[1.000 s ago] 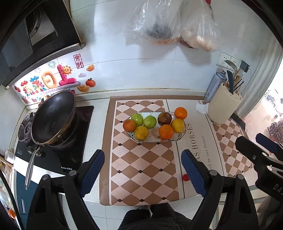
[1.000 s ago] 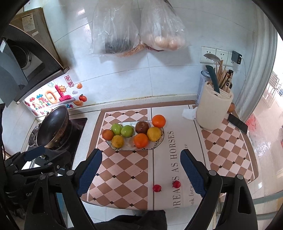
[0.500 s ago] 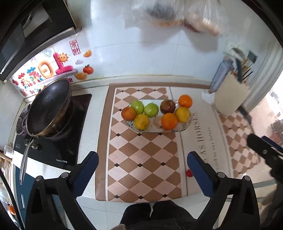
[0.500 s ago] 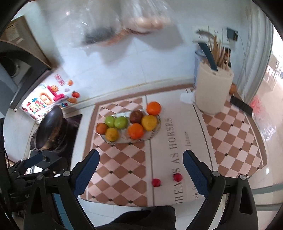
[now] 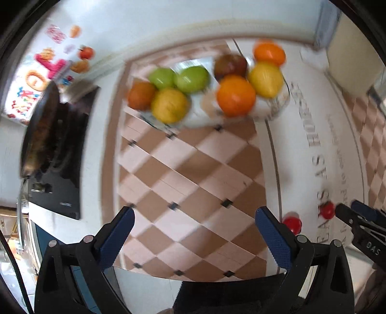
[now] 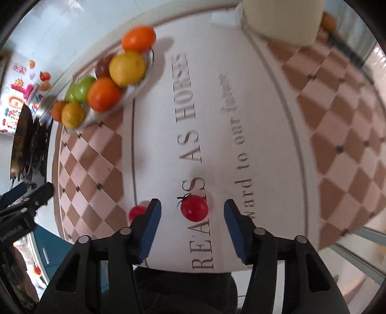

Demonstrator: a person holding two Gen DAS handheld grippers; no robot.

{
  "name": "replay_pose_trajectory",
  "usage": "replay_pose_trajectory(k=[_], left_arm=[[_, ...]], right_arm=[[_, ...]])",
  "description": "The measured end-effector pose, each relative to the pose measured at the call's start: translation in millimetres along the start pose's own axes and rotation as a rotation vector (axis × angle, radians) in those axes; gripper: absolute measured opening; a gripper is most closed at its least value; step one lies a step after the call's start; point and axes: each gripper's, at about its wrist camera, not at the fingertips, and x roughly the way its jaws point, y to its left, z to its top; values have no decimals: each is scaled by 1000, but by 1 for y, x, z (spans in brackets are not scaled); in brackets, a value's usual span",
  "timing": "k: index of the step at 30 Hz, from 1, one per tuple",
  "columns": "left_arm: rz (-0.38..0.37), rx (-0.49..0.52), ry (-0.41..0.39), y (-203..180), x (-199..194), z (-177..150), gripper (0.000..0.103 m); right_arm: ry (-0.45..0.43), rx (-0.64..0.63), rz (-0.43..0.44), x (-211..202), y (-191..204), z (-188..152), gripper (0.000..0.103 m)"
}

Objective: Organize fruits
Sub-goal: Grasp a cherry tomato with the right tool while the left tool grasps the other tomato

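Two small red tomatoes lie on the mat near the counter's front edge. My right gripper (image 6: 192,209) points down over the stemmed tomato (image 6: 194,208), which sits between its blue pads (image 6: 150,217) with gaps on both sides; the jaws are closing. The other tomato (image 6: 137,212) lies just outside the left pad. My left gripper (image 5: 195,215) hangs open over the checkered mat (image 5: 193,169) with nothing between its fingers; both tomatoes (image 5: 292,223) are to its right. A glass plate (image 5: 277,106) at the back holds oranges, green apples and yellow fruits.
A dark pan (image 5: 41,125) sits on the black stove at the left. A cream utensil holder (image 6: 282,21) stands at the back right. The counter's front edge runs just below both grippers.
Both grippers have dropped steeply toward the mat and tilted further down. The right jaws have narrowed around the stemmed tomato. The left jaws have spread a little wider.
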Motion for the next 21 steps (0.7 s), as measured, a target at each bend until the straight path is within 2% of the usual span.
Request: replay_pose_trajectory(k=[2, 3, 5, 10, 15, 16, 18, 20, 21], left_arm=[[0, 10, 40, -9, 13, -2, 102], [-13, 8, 61, -13, 18, -2, 102], [-42, -6, 98, -18, 26, -3, 102], [-153, -28, 176, -33, 39, -7, 102], [-286, 25, 229, -70, 45, -12, 102], [-299, 41, 233, -77, 46, -12, 100], [-321, 73, 250, -93, 52, -15, 88], [-332, 91, 277, -104, 58, -18, 60], [-337, 96, 290, -108, 61, -19, 56]], right_arm=[[25, -18, 8, 17, -1, 1, 47], [40, -28, 14, 23, 1, 1, 40], [71, -56, -12, 36, 5, 1, 33], [62, -88, -2, 37, 2, -3, 32], [39, -46, 6, 18, -25, 0, 32], [37, -37, 7, 15, -31, 1, 32], [35, -28, 1, 13, -38, 1, 32], [39, -12, 2, 13, -44, 2, 32], [39, -6, 1, 14, -47, 1, 32]])
